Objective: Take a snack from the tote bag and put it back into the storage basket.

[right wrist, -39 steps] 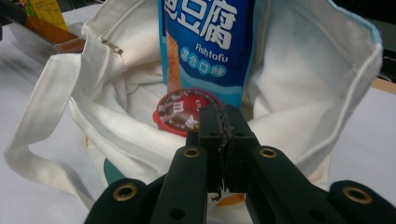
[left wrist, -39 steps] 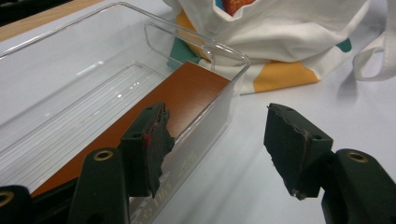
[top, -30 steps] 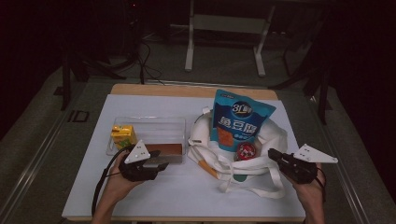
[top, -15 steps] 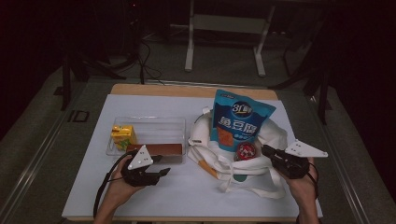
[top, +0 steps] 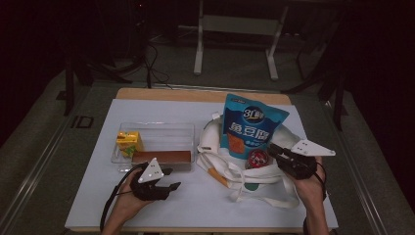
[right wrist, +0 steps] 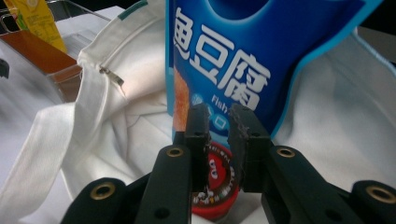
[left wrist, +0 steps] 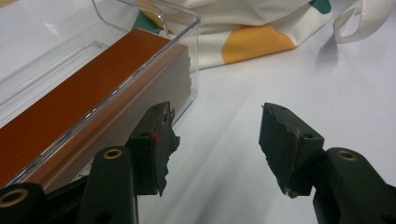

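Right gripper jaws narrowly parted, just opening, nothing pinched, aimed at red tin below blue pouch in white bag; left gripper spread, empty, parked at clear tray's near corner.

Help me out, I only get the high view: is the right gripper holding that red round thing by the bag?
Observer: No. In the right gripper view, the right gripper has its jaws a narrow gap apart. They have just been opening, with nothing between them. The red thing lies just beyond their tips.
Operator: And the left one?
Observer: The left gripper has its jaws wide open and empty, with one jaw close beside the tray wall.
Operator: Can the bag be closed?
Observer: It seems so. The bag has a metal zip pull on its edge.
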`<state>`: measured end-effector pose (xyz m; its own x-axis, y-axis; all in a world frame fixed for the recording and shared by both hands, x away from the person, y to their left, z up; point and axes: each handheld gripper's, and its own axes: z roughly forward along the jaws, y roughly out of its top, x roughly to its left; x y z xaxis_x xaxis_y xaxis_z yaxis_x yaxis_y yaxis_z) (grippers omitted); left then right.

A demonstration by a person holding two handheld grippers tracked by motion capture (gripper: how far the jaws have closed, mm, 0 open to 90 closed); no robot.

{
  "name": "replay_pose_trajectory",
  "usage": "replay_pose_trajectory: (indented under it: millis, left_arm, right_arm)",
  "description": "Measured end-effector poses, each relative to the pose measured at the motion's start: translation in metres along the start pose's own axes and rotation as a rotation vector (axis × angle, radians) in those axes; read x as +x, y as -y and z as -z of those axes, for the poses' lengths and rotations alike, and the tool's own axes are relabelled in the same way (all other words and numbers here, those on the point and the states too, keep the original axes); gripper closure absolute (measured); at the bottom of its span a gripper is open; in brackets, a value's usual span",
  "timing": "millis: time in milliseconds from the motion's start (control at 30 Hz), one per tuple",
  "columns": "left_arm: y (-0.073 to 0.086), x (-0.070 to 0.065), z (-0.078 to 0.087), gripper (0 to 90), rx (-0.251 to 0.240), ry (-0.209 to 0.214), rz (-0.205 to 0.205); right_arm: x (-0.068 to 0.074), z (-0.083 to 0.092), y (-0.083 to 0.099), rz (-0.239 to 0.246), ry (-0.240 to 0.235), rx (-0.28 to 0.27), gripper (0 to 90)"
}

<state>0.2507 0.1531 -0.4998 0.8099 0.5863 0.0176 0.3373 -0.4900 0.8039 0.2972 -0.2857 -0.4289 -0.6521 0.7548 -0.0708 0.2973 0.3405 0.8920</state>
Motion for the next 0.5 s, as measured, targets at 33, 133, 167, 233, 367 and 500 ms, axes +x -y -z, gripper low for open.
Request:
replay_pose_trajectory:
  millis: [33,133,167,233,367,500]
  left_arm:
    - [0.0,0.0,0.0,44.3,0.002,0.001,0.003]
    - [0.001,-0.002,-0.002,44.2,0.015,-0.001,0.004]
    - [0.002,-0.002,-0.002,44.2,0.02,-0.001,0.004]
    - [0.003,-0.002,-0.003,44.1,0.031,-0.001,0.005]
    - [0.004,-0.003,-0.004,43.9,0.033,0.006,0.007]
    - [0.004,-0.003,-0.006,43.7,0.039,0.013,0.005]
  right_arm:
    - [0.0,-0.001,-0.001,0.001,0.0,0.0,77.0]
    - [-0.001,-0.005,-0.005,0.007,-0.003,0.017,74.1]
    - [-0.002,-0.007,-0.006,0.002,-0.001,0.022,73.9]
    - [-0.004,-0.01,-0.008,-0.003,0.005,0.03,71.9]
    - [-0.007,-0.015,-0.009,-0.016,0.015,0.04,69.3]
    - [-0.01,-0.018,-0.009,-0.035,0.041,0.048,63.3]
